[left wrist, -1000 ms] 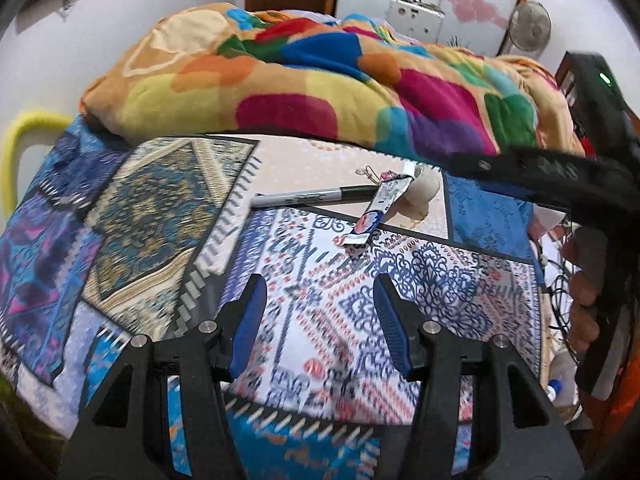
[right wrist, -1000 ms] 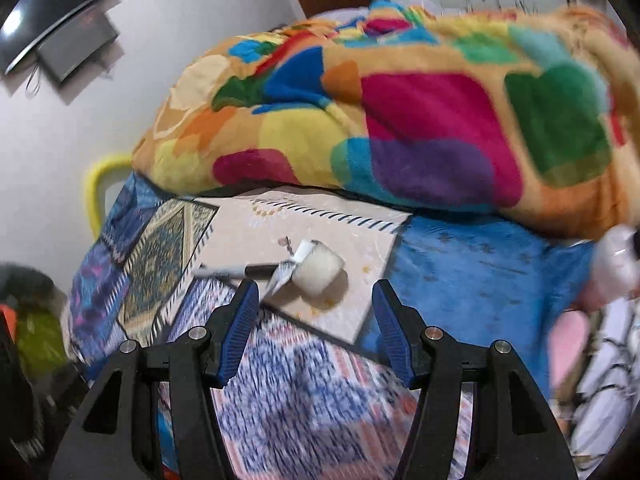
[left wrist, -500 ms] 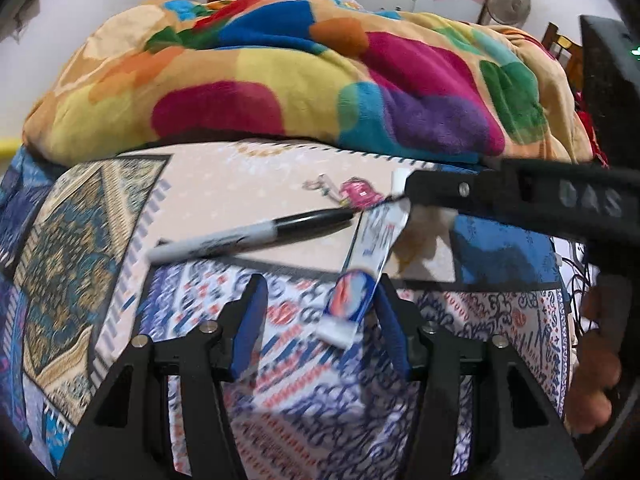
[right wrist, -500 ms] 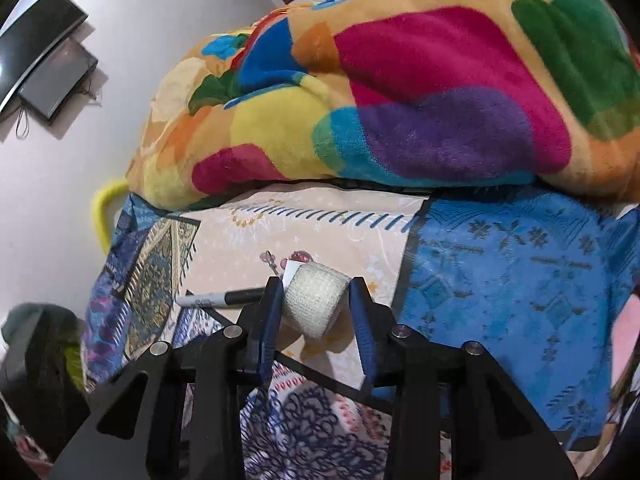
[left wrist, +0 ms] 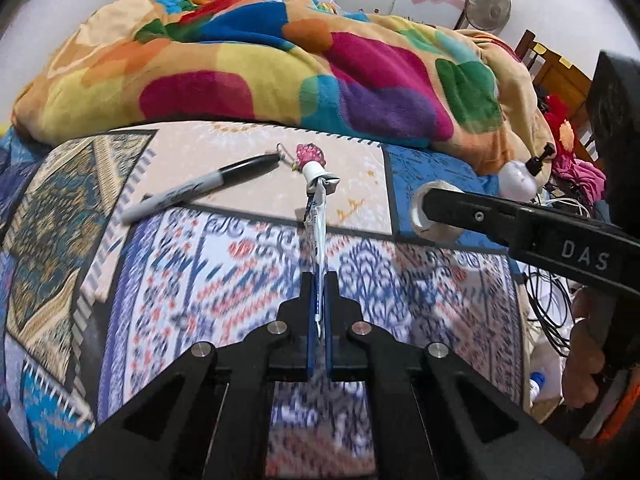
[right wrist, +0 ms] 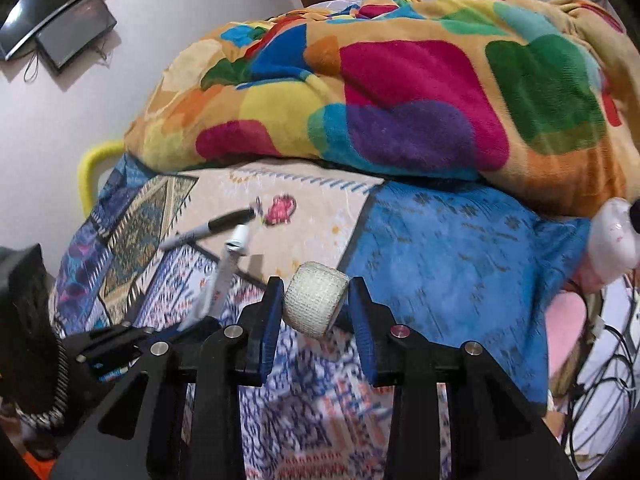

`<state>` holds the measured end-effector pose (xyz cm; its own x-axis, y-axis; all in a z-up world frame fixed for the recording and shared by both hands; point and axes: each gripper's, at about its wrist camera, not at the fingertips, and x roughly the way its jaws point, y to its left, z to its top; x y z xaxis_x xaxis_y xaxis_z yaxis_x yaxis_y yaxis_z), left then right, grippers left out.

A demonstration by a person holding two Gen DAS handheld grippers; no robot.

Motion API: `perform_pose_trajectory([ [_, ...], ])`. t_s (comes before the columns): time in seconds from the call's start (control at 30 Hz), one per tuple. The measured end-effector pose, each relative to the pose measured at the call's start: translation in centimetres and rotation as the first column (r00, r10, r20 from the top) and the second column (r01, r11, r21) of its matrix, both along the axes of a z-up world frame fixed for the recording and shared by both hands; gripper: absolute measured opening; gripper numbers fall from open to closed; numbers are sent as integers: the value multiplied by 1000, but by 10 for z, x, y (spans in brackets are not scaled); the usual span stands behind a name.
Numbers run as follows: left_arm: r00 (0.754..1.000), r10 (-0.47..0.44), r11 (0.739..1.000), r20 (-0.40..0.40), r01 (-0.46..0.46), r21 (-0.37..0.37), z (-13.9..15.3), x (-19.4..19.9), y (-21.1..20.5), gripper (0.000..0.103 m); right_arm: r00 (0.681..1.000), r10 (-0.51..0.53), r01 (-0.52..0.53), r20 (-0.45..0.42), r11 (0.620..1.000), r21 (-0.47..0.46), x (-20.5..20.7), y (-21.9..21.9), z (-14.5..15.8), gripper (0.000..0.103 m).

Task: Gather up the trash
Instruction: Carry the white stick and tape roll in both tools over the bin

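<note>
A flattened toothpaste tube (left wrist: 316, 220) with a white cap juts forward from my left gripper (left wrist: 319, 276), which is shut on its tail end, above the patterned bedsheet (left wrist: 224, 280). In the right wrist view the same tube (right wrist: 224, 276) slants up out of the left gripper (right wrist: 180, 326) at the lower left. My right gripper (right wrist: 316, 304) is shut on a white gauze roll (right wrist: 316, 300), with both blue pads against its sides. From the left wrist view that roll (left wrist: 418, 224) shows at the tip of the right gripper (left wrist: 430, 204), half hidden by one finger.
A black marker (left wrist: 200, 190) and a pink keychain (left wrist: 308, 154) lie on the beige patch of the sheet. A colourful blanket (left wrist: 280, 72) is heaped behind them. A white pump bottle (left wrist: 518, 178) and cables (left wrist: 548, 292) sit off the bed's right edge, near a hand (left wrist: 584, 344).
My left gripper moved in over the tube and shut on it, and the tube now stands off the sheet. My right gripper shut on the gauze roll and carried it rightward.
</note>
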<state>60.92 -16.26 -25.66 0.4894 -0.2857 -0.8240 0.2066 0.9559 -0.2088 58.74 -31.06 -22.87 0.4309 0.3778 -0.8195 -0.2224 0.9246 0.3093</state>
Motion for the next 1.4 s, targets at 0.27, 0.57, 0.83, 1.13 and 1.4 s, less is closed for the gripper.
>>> perform_pose_trajectory([
  [0.27, 998, 58, 998, 24, -58, -1, 45, -41, 19, 2, 999, 4, -4, 45, 1000, 1, -32, 5, 37, 23],
  [0.57, 987, 127, 992, 98, -128, 4, 107, -103, 45, 2, 991, 62, -58, 122, 998, -32, -86, 31, 86, 23],
  [0.83, 970, 203, 979, 133, -205, 3, 143, -168, 83, 2, 974, 139, -136, 179, 990, -26, -139, 68, 126, 23],
  [1.13, 938, 306, 951, 164, -311, 0, 168, -244, 138, 2, 940, 252, -250, 228, 967, -41, -205, 127, 153, 23],
  [1.4, 892, 415, 908, 177, -419, -18, 176, -316, 197, 2, 901, 356, -355, 247, 934, -52, -259, 182, 162, 23],
])
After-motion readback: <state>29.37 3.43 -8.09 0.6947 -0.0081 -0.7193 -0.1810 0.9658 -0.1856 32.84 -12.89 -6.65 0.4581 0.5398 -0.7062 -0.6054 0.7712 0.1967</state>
